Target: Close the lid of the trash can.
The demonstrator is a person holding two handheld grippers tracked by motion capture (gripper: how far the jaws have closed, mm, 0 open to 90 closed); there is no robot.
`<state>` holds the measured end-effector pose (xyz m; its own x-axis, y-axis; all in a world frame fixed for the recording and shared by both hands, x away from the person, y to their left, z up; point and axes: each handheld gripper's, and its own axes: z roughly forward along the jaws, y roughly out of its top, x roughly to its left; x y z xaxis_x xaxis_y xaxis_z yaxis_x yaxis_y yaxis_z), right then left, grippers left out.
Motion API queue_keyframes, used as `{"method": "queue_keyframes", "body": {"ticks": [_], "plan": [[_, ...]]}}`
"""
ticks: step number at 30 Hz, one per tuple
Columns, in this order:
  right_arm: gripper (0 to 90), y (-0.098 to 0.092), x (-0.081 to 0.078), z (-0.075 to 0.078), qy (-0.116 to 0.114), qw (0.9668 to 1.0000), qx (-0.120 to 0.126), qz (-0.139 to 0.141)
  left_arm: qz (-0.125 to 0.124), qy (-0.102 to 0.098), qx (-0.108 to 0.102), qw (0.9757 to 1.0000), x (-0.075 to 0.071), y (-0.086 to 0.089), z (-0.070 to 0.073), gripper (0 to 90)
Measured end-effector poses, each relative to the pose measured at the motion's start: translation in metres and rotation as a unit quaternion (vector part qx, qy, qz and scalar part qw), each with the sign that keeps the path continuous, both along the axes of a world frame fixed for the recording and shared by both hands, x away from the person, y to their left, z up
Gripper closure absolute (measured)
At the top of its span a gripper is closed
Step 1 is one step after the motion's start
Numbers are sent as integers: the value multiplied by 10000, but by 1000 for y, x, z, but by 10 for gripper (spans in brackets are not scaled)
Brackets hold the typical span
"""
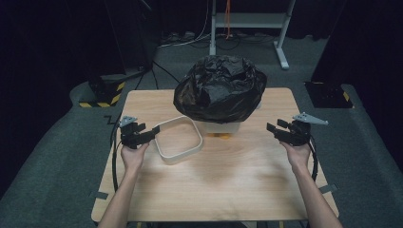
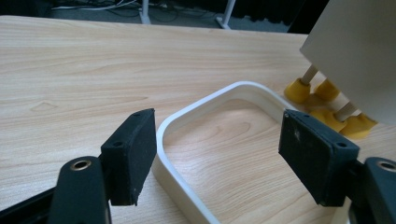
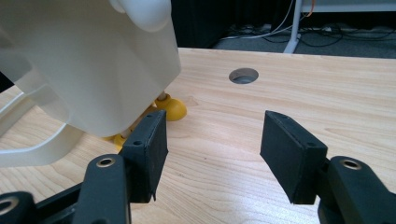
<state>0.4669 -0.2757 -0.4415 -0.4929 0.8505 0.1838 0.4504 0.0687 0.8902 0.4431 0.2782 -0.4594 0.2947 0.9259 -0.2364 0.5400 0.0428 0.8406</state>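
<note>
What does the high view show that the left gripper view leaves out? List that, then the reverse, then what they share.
High view adds: the black bag over the white bin, and the right gripper. Left gripper view adds: the wooden pegs above the bin's yellow feet, seen close. Shared: the table, the white ring, the bin and the open left gripper.

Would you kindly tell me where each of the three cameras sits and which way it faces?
High view: above the person's side, looking forward and down on the table; both forearms, left gripper and right gripper show.
Left gripper view: on the left gripper, low, facing the white frame; its open fingers show.
Right gripper view: on the right gripper, low, facing the white bin on yellow feet; its open fingers show.
Shared: all three show frame, bin and feet.
</note>
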Motion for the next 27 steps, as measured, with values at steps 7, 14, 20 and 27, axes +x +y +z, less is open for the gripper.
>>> {"method": "queue_keyframes", "body": {"ticks": [7,14,20,27], "plan": [[447,-2,-1,-10,-62,9998,27,-190,141,166,244,9995,5,-1,-16,288],[484,-3,4,-27,53,9995,-72,-291,272,286,386,9985,11,-1,-29,309],[482,-4,9,-36,200,9990,-114,-375,366,345,464,9977,16,-2,-36,325],[485,-3,15,-48,325,9981,-303,-425,413,405,567,9967,22,0,-45,379]]}}
